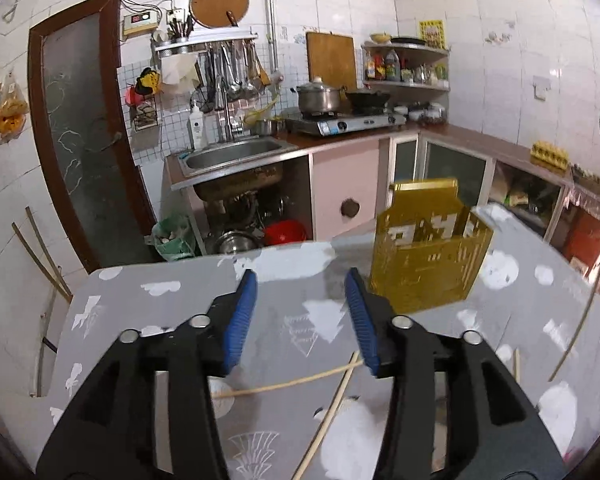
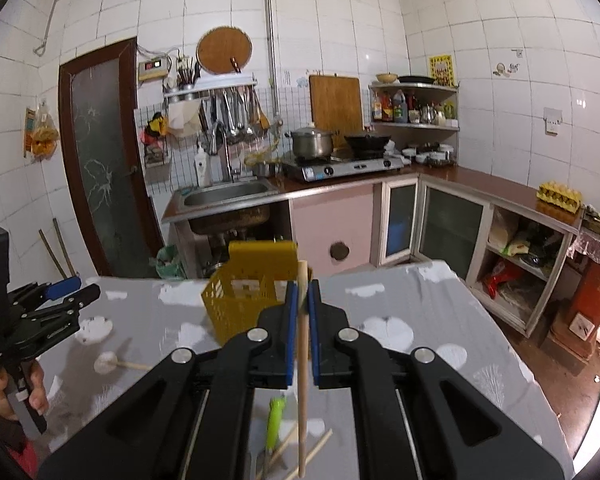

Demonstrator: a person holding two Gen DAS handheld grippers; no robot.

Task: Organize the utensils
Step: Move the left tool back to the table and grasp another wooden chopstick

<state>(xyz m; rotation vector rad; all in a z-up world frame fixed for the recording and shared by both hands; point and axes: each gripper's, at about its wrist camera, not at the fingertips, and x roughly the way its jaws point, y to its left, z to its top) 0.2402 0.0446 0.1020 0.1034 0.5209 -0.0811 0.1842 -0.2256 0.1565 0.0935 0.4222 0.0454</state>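
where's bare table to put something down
Bare cloth lies left of the yellow basket, toward the table's left edge, and right of the basket toward the far right edge. Crowded nearer: loose chopsticks and a green utensil under the tongs.

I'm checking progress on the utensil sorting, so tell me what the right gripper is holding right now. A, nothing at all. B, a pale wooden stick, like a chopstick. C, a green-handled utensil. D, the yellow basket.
B: in the right wrist view the right gripper has its blue pads closed on a pale wooden stick, held upright just in front of the yellow basket, while the green-handled utensil lies on the table below.
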